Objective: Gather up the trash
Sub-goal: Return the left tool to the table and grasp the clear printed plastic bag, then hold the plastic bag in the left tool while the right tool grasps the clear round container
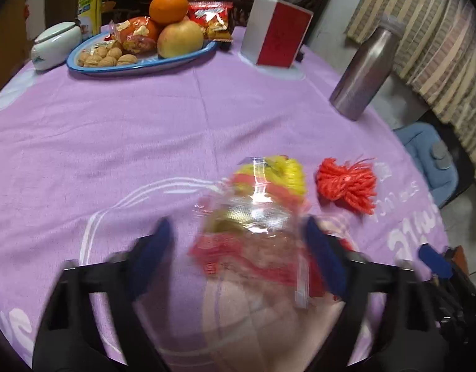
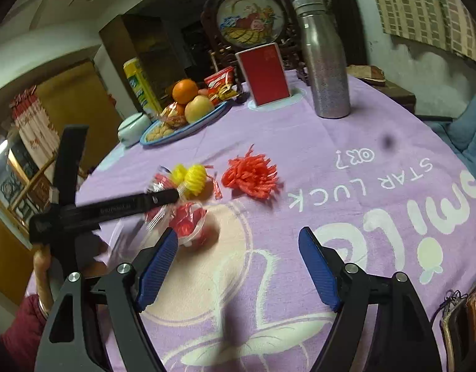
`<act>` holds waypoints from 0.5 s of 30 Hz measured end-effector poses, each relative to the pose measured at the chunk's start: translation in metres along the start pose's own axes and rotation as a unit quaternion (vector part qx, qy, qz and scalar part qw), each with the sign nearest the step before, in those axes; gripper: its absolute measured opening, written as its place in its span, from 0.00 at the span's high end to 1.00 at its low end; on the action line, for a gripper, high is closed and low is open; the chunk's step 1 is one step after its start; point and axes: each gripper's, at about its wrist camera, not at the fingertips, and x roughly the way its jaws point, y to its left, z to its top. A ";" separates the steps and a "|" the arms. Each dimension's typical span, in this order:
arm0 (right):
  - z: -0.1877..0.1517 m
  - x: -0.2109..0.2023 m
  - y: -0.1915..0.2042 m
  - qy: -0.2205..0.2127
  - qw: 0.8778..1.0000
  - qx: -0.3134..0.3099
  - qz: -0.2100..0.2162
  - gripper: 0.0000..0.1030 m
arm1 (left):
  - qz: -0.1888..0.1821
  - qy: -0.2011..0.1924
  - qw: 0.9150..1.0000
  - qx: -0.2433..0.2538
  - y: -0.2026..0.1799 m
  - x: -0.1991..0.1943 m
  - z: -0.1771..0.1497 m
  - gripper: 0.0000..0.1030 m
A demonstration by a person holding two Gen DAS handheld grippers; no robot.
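Blue-padded black left gripper point(image 1: 238, 259) sitting lowest in left wrist view, jaws parted, straddling a crumpled clear plastic wrapper with red print point(image 1: 253, 241); right pad looking close to or brushing the wrapper edge, left pad well apart from it, so not clamping yet; blur making contact hard to call. Wrapper lying on the purple printed tablecloth point(image 1: 145, 124), long axis running away from the jaws toward a yellow yarn pompom point(image 1: 284, 173) partly under its far end. Fringed red-orange yarn pompom point(image 1: 346, 187) lying just beside the yellow one, off to the right, apart from the wrapper. Right gripper point(image 2: 238, 266) hovering with blue ribbed pads spread wide, nothing between them, only bare cloth below; wrapper lying ahead and to its left, red pompom ahead. Left gripper clearly nearer the wrapper, already over it. Judging next move: closing across the wrapper's short width, pads needing to drop to cloth level. Open cloth all around the trash; table edge near on the right, beyond the red pompom. Silver metal bottle point(image 1: 365, 71), red-and-white box point(image 1: 276, 37) and blue oval fruit plate point(image 1: 138, 66) standing well apart at the far side, not crowding the move.
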 end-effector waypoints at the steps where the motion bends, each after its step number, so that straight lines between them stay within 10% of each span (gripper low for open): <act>1: -0.001 0.001 0.003 0.002 1.000 -0.007 0.000 0.23 | -0.014 -0.005 1.000 -0.007 0.005 -0.007 0.000 0.43; 15: -0.001 0.018 0.033 0.045 0.998 -0.035 0.030 0.23 | 0.065 -0.063 0.996 -0.025 0.069 -0.099 -0.068 0.50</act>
